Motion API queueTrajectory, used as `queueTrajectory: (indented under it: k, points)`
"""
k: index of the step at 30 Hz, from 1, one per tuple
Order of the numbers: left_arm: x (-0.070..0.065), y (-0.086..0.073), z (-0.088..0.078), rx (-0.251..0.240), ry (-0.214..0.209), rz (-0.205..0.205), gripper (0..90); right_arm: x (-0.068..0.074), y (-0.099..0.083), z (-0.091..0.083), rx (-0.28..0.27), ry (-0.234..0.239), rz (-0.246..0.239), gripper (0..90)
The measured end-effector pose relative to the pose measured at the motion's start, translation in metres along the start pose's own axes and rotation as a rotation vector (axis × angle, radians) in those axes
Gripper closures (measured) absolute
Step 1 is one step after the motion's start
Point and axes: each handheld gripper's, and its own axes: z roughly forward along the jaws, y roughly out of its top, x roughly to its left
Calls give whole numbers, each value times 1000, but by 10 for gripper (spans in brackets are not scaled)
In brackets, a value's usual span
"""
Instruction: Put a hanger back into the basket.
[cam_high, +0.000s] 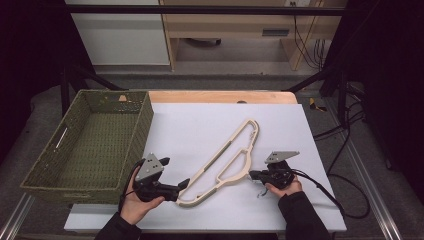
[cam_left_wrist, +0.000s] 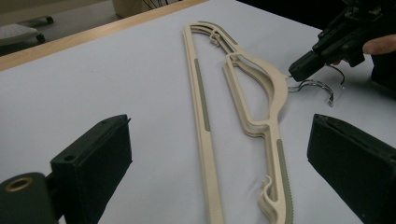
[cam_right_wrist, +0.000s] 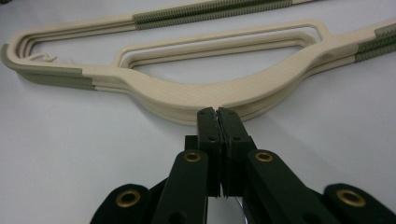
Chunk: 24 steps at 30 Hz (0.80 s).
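The cream hangers (cam_high: 227, 160), 2 or more stacked together, lie flat on the white table top (cam_high: 200, 125), slanting from near the front edge toward the middle. The right gripper (cam_high: 254, 174) sits at the curved neck of the stack with its jaws pressed together; the wire hook (cam_left_wrist: 314, 86) runs under them, though whether the jaws pinch it cannot be told. The left gripper (cam_high: 183, 184) rests at the stack's near end, jaws wide apart, with that end of the hangers lying between them untouched. A green woven basket (cam_high: 135, 131) stands just beside the left gripper, at the table's left edge. Black cables (cam_high: 345, 135) trail off to the right.
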Motion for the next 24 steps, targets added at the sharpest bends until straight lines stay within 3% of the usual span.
queueTrajectory:
  k: [5,8,17,24]
  points:
    - [-13,7,15,28,-23,28,68,3,5,-2,8,-8,-17,891]
    - [-25,15,32,74,-44,54,74,5,9,-7,12,-16,-18,891]
    - [-43,31,68,154,-82,92,104,9,16,-12,20,-29,-33,891]
    - [-59,40,99,204,-105,122,183,10,21,-20,9,-35,-33,892]
